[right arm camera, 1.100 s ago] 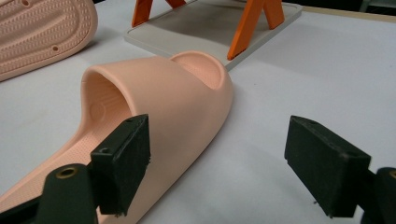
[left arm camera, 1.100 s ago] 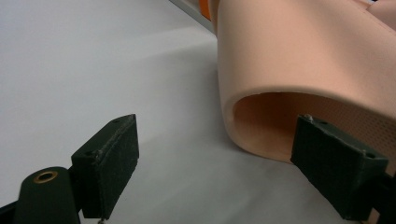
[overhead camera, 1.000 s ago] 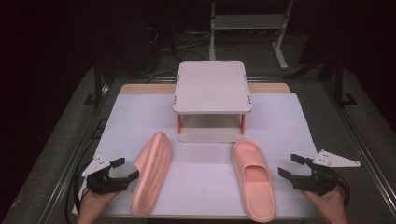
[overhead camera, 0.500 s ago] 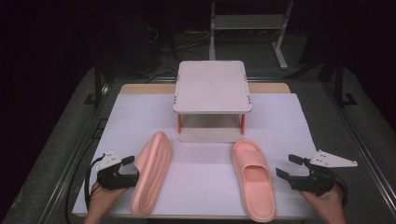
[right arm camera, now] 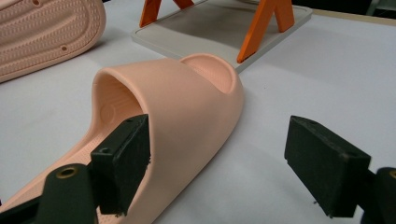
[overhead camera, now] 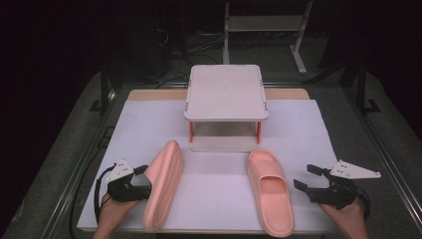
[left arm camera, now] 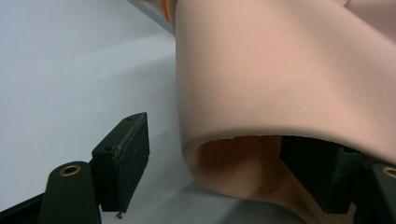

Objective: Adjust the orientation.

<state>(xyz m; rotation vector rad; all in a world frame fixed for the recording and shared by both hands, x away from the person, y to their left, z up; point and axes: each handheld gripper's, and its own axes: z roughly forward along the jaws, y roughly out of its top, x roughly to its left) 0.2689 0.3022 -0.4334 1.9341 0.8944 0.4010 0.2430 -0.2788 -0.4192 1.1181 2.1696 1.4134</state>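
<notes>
Two pink slippers lie on the white sheet. The left slipper is tipped on its side, sole facing right. My left gripper is open against its left side. In the left gripper view the slipper's strap passes between the jaws of the left gripper, one jaw outside it and the other under it. The right slipper lies upright. My right gripper stands open just to its right, apart from it. In the right gripper view the right slipper is left of the gap in the right gripper.
A small two-level shelf with orange legs stands at the middle of the table behind the slippers; its lower tray is close beyond the right slipper's toe. The left slipper's ribbed sole lies farther off. Table edges run left and right.
My left gripper has moved right, up to the left slipper, and its jaws now straddle the strap. The right gripper has barely shifted.
</notes>
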